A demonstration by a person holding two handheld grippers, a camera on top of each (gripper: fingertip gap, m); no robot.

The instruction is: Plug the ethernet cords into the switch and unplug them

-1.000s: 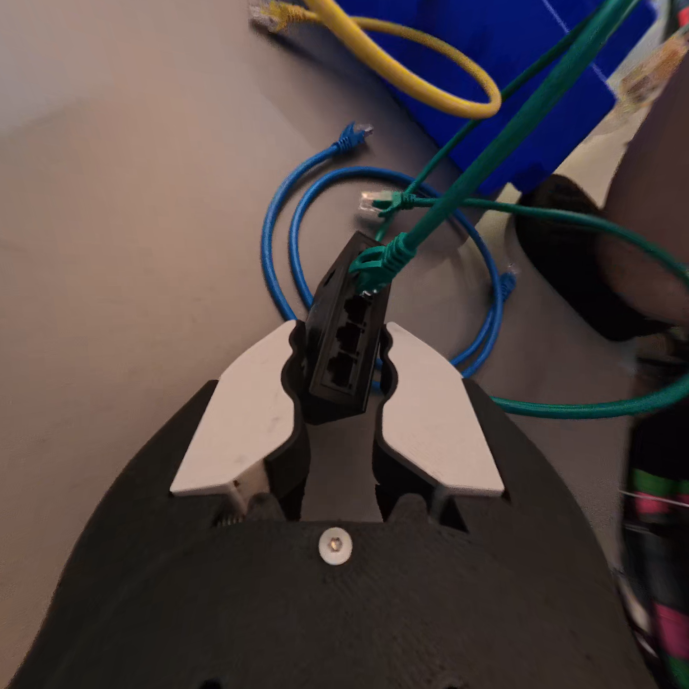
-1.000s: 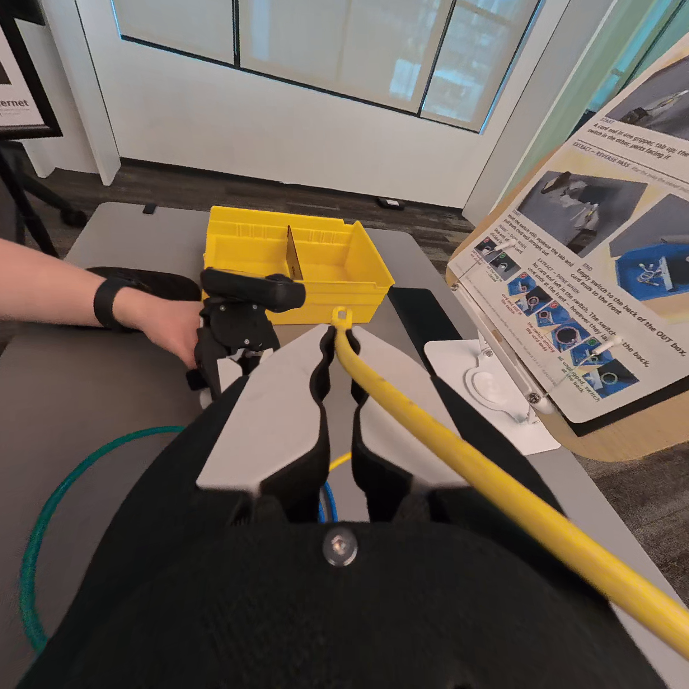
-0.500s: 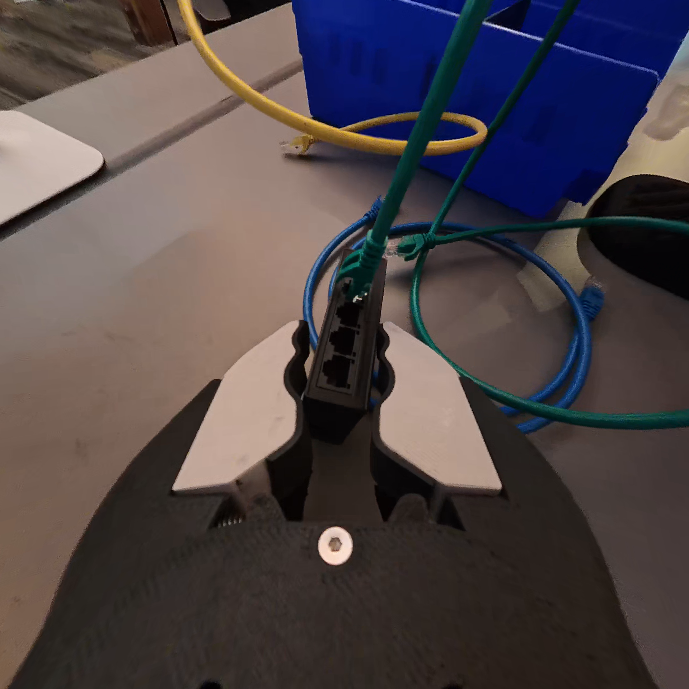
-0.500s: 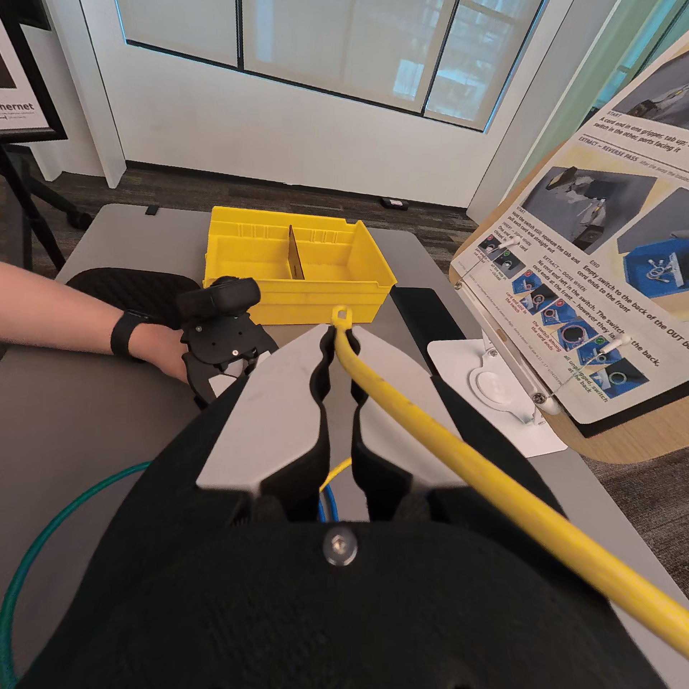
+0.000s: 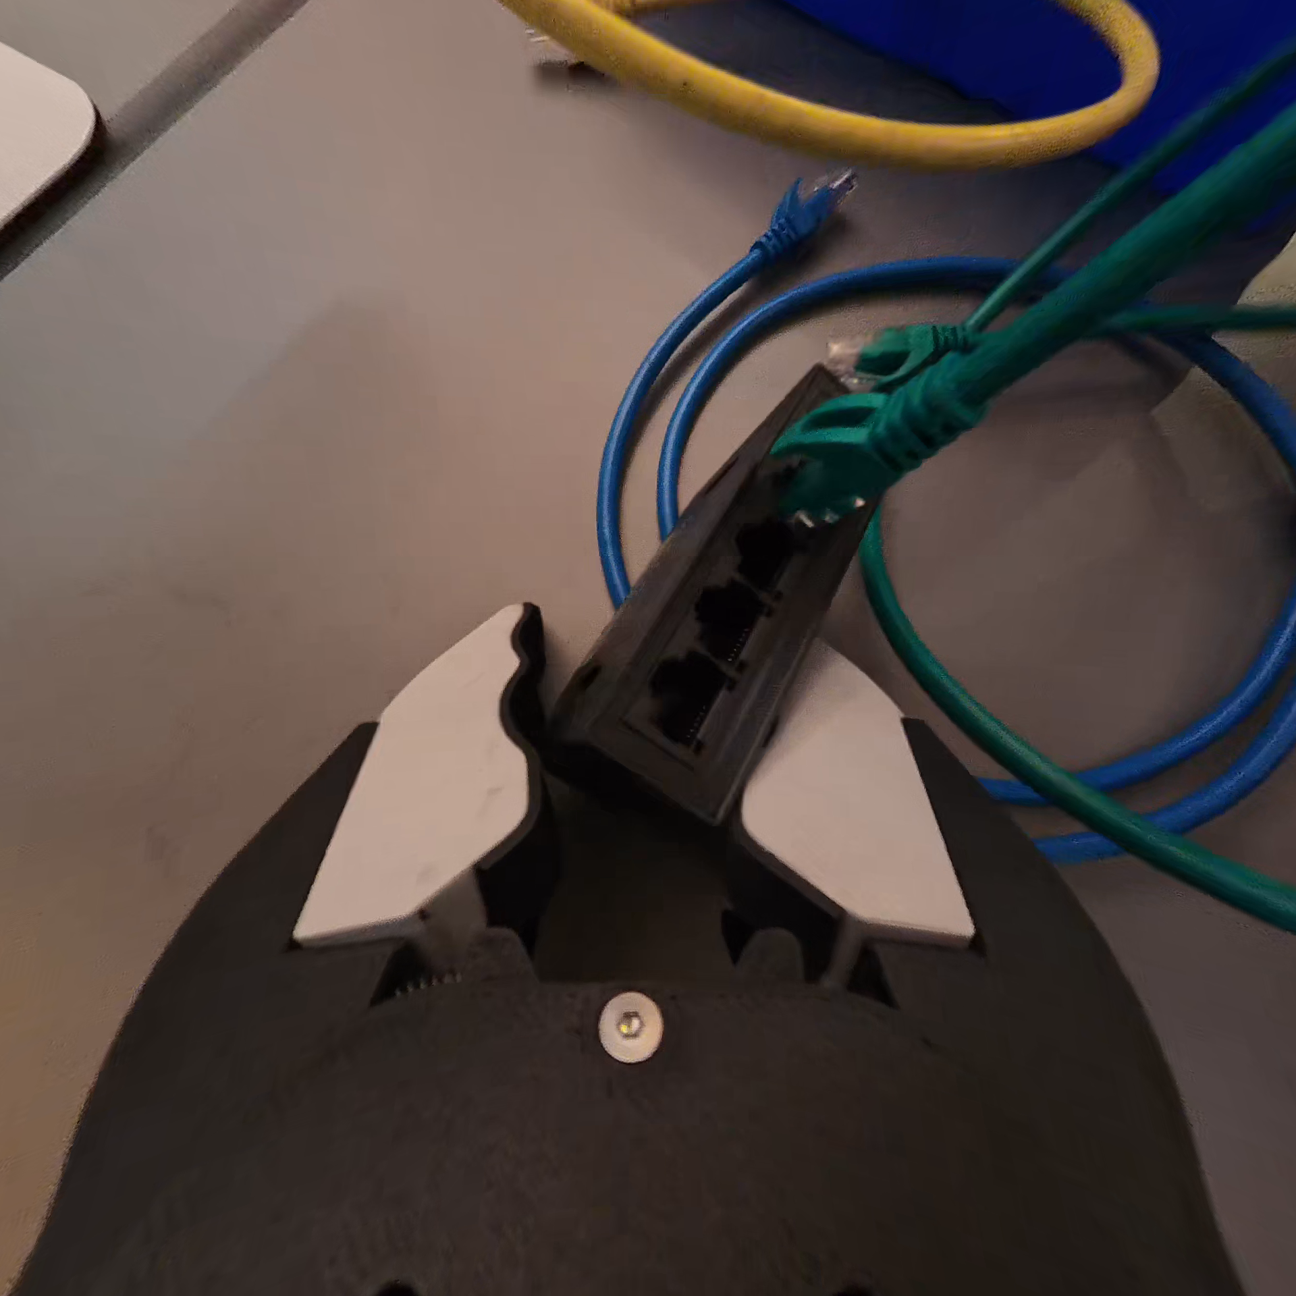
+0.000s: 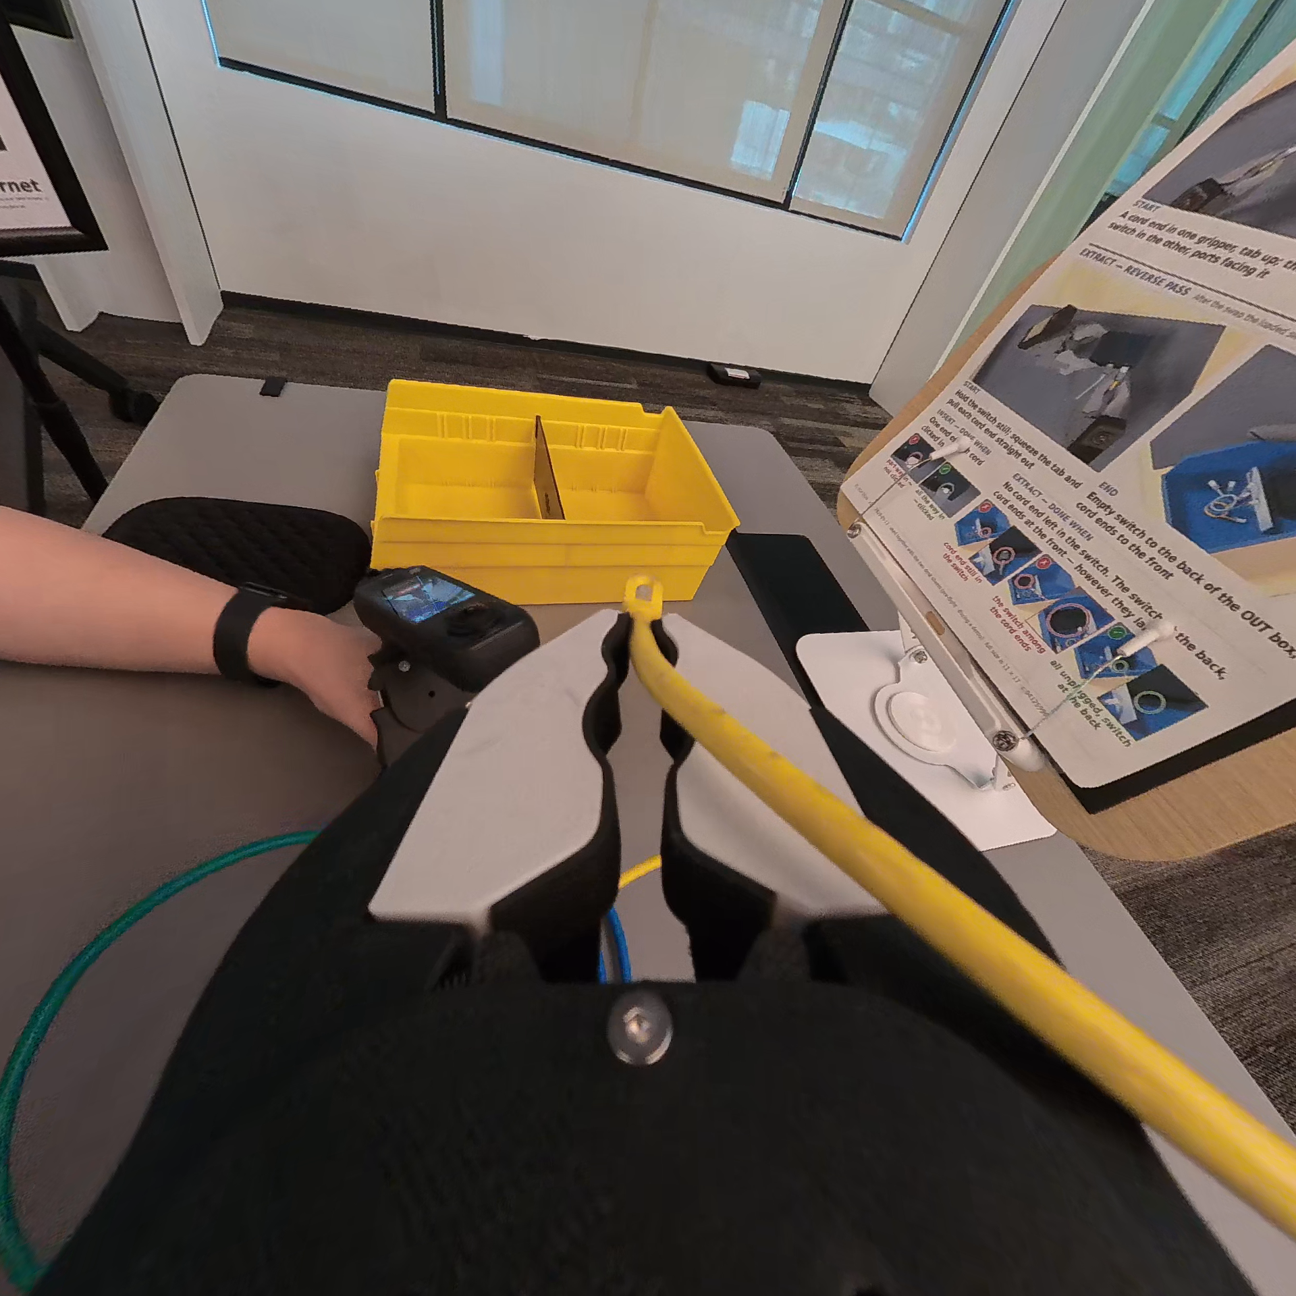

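Switch (image 5: 708, 652) is a small black plastic box, looks light and rigid, and it sits skewed between the fingers of the left hand-held gripper (image 5: 673, 701), above the grey worktop (image 5: 280, 351). Those fingers are spread fairly wide; the box leans on the right finger and only its near corner meets the left one, so I'd call that a loose hold. I'd grab it by the flat side walls near the middle, ports kept clear. Green cord (image 5: 912, 421) is already plugged into the far port, three ports empty. Cords look bendy but springy, so that green one will probably tug the light box around. Right hand-held gripper (image 6: 642, 631) is clenched on the yellow cord (image 6: 841, 827) just behind its plug, which is the right spot since the boot is stiffer. Blue cord (image 5: 631, 435) lies coiled loose on the worktop.
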